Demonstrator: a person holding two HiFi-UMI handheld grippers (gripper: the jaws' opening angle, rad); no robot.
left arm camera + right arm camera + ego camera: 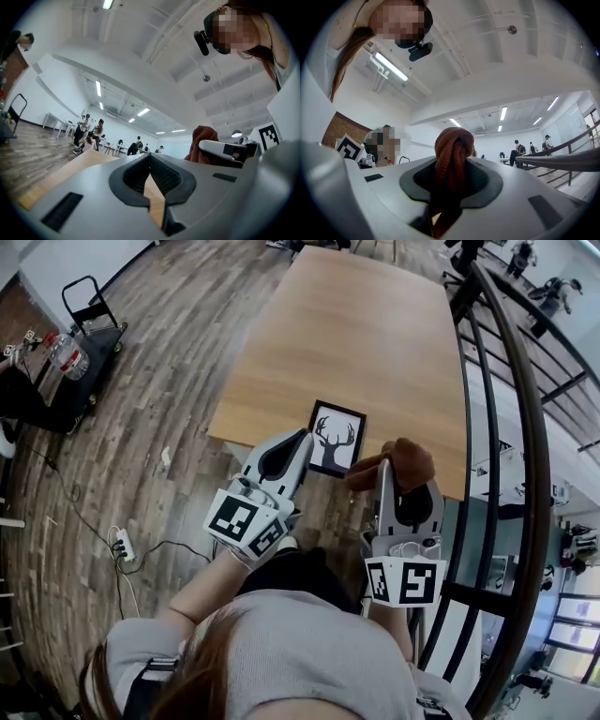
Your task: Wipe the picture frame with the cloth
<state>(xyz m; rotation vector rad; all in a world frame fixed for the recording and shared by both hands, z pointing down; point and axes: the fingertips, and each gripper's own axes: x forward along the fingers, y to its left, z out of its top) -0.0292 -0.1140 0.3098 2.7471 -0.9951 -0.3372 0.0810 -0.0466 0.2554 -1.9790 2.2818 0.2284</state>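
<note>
The picture frame (336, 438) lies flat on the wooden bench (375, 334), close to the near edge. It has a black border and a black deer's head with antlers on a white ground.

The left gripper (302, 439) points toward the frame's left side, with its tips just beside or over that edge in the head view; whether it touches the frame cannot be told. In the left gripper view its jaws are pressed together with nothing between them, and only the wood of the bench shows below them.

The right gripper (398, 486) is held to the right of the frame, near the bench's edge. Its jaws pinch a rust-brown cloth (405, 463), which bunches up in a thick fold past the tips. In the right gripper view the fold stands up between the dark pads and fills the gap. The cloth hangs just right of the frame and looks clear of it.

The person's arms, in grey sleeves, reach in from the bottom of the head view. A dark metal railing (511, 427) curves along the right side of the bench. On the plank floor (159, 427) to the left are a black cart (89, 343) with a plastic bottle (68, 353) beside it, and a white power strip (122, 545) with its cable.
</note>
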